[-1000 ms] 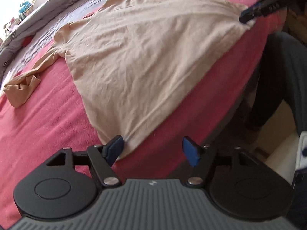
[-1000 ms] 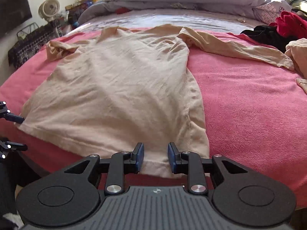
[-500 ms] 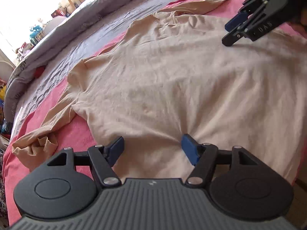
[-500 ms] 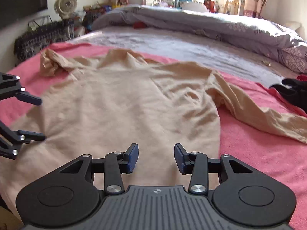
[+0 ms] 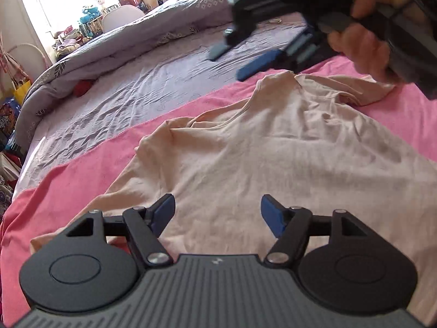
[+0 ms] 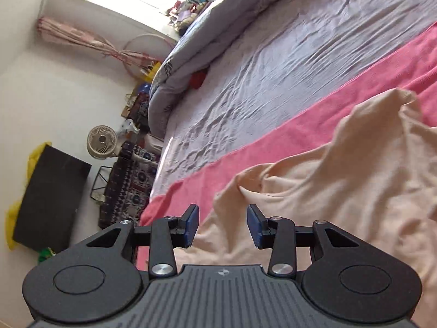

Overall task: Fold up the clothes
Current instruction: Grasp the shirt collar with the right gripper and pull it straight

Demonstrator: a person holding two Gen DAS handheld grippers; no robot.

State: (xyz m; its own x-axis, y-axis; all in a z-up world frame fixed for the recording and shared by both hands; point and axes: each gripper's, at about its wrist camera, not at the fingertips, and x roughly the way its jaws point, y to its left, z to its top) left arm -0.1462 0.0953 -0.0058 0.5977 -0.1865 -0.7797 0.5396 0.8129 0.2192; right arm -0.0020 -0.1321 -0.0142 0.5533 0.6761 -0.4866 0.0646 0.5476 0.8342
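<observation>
- The left gripper [image 5: 217,211] has its jaws wide apart with nothing between them; its blue pads [image 5: 163,213] hang just above the beige shirt [image 5: 273,158] without pressing on it.
- The right gripper [image 6: 223,227] has its jaws narrower, parted but gripping nothing; they have just been opening, and only the shirt's rumpled cloth shows beyond the gap.
- In the left wrist view the right gripper [image 5: 235,60] shows again, blurred, above the far side of the shirt near its neckline, with a hand [image 5: 366,35] wrapped around its body.
- The shirt lies spread on the pink blanket [image 5: 82,186], front up, its neckline [image 5: 245,106] toward the far side and one sleeve [image 5: 355,93] trailing off beneath the right gripper.
- In the right wrist view the shirt's near shoulder [image 6: 273,180] is bunched into folds just ahead of the jaws.
- Beyond the shirt, past the blanket's edge, lies a creased lilac bedsheet [image 5: 153,82], and beyond that a rolled grey duvet [image 5: 136,35].
- A small red item [image 5: 83,87] sits on the sheet against the duvet.
- Further from the shirt, off the bed, the right wrist view shows a round fan [image 6: 101,142] and a black box [image 6: 52,199] with yellow behind it.
</observation>
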